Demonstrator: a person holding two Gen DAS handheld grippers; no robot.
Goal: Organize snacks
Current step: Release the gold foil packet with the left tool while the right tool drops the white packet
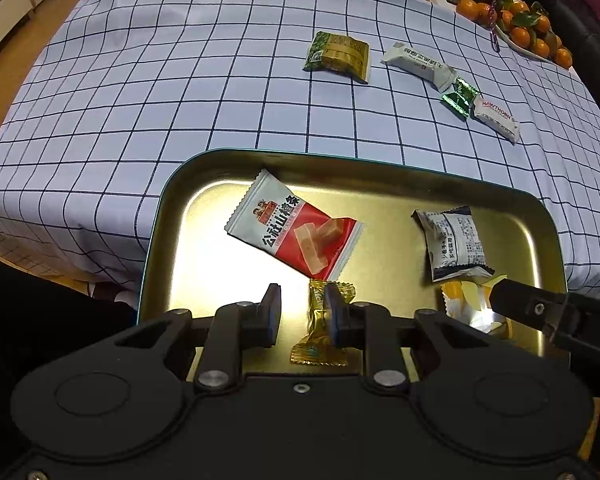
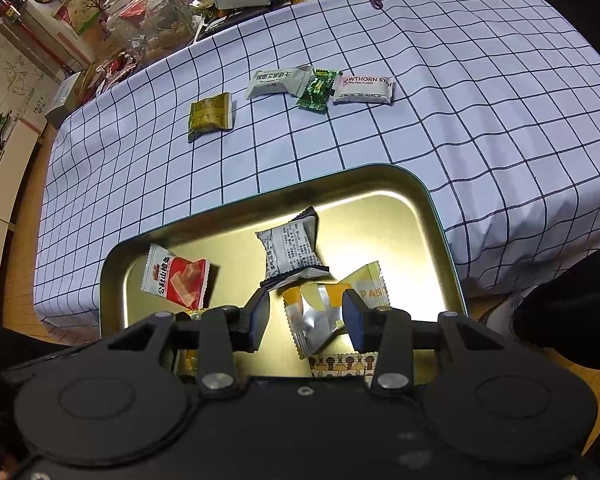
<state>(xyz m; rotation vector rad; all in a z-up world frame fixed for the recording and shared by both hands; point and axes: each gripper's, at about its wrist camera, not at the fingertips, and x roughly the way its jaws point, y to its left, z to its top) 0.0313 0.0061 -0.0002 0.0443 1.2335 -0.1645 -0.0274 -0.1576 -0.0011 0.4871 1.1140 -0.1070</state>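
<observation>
free: tray [image 1: 172, 216] left half | blocked: far-table clutter, perhaps jars [image 2: 148, 20]

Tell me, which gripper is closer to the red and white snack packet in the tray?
Left. The left gripper hovers just below the red and white hawthorn packet, over a gold candy. The right gripper sits farther right, over a yellow and silver packet.

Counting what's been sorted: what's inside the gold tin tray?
The tray holds a red-white hawthorn pack, black-white packet, gold candy and yellow-silver wrapper; the grippers hide the near edge.

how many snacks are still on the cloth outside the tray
4: olive packet alone at left; pale packet, green candy and hawthorn packet in a row. None seem hidden.
</observation>
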